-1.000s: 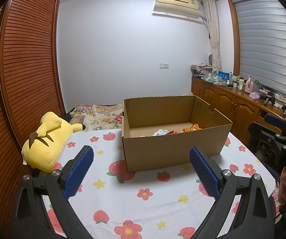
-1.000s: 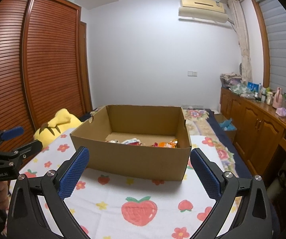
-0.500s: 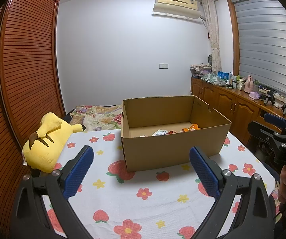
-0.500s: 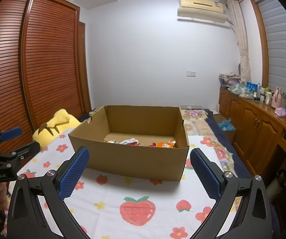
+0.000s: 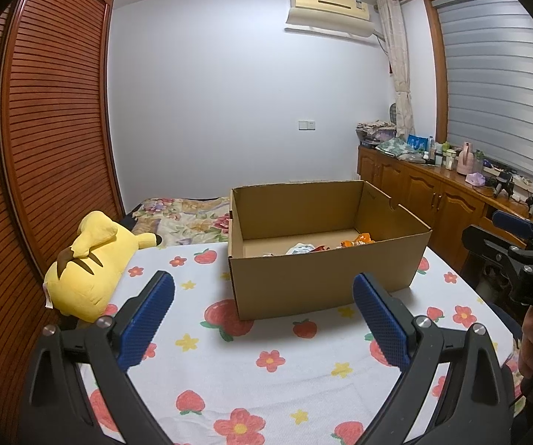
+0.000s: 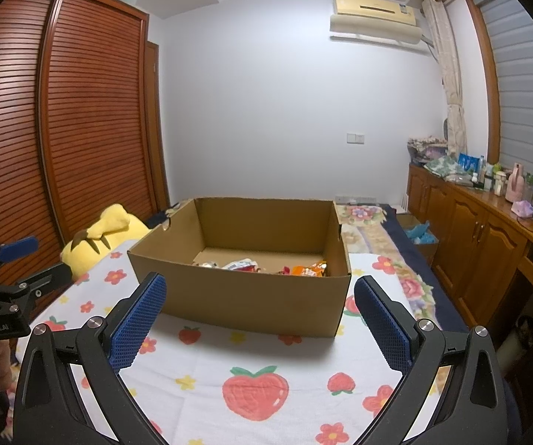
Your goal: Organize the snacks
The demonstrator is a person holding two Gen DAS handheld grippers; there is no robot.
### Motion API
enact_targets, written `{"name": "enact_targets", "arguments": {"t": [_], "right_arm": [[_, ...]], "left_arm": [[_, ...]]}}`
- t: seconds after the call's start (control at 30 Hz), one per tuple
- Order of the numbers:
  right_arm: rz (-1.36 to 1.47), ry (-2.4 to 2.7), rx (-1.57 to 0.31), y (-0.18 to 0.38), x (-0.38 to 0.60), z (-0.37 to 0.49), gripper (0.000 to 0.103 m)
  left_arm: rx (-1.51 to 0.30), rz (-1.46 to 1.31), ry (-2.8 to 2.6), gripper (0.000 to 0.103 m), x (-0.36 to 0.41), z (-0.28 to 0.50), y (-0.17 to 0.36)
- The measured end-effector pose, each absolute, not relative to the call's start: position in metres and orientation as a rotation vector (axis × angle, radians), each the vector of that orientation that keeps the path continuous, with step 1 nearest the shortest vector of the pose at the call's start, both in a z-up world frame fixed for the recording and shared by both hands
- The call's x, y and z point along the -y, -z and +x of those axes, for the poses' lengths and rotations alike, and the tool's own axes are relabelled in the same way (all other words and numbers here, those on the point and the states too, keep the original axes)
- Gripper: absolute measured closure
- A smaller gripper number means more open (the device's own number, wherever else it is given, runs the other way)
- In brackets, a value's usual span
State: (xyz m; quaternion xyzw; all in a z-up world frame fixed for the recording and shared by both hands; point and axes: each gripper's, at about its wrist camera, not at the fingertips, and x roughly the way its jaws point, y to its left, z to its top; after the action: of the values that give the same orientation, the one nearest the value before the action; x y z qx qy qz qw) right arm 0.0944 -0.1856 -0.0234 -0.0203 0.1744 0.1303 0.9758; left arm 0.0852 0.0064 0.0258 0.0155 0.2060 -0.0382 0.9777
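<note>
Snack packets (image 6: 266,266): we find them in the cardboard box (image 6: 244,296), frame centre, straight beyond both spread, empty units. Right hand-held gripper (image 6: 259,319) sits nearer than left hand-held gripper (image 5: 262,319). Long axis undetermined.

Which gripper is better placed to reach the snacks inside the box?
Probably right: the snacks lie toward the cardboard box's right end, nearer the right gripper. Both grippers' jaws are open and empty.
</note>
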Motion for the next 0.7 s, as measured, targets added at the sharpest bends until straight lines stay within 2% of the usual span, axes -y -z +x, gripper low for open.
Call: {"name": "enact_targets", "arguments": {"t": [0.7], "right_arm": [[-0.043,-0.261,-0.347,0.0226,0.1867,0.0945,0.000]], "left_arm": [[-0.407,0.035,0.070,0.005,-0.0083,0.0808,-0.0288]]}}
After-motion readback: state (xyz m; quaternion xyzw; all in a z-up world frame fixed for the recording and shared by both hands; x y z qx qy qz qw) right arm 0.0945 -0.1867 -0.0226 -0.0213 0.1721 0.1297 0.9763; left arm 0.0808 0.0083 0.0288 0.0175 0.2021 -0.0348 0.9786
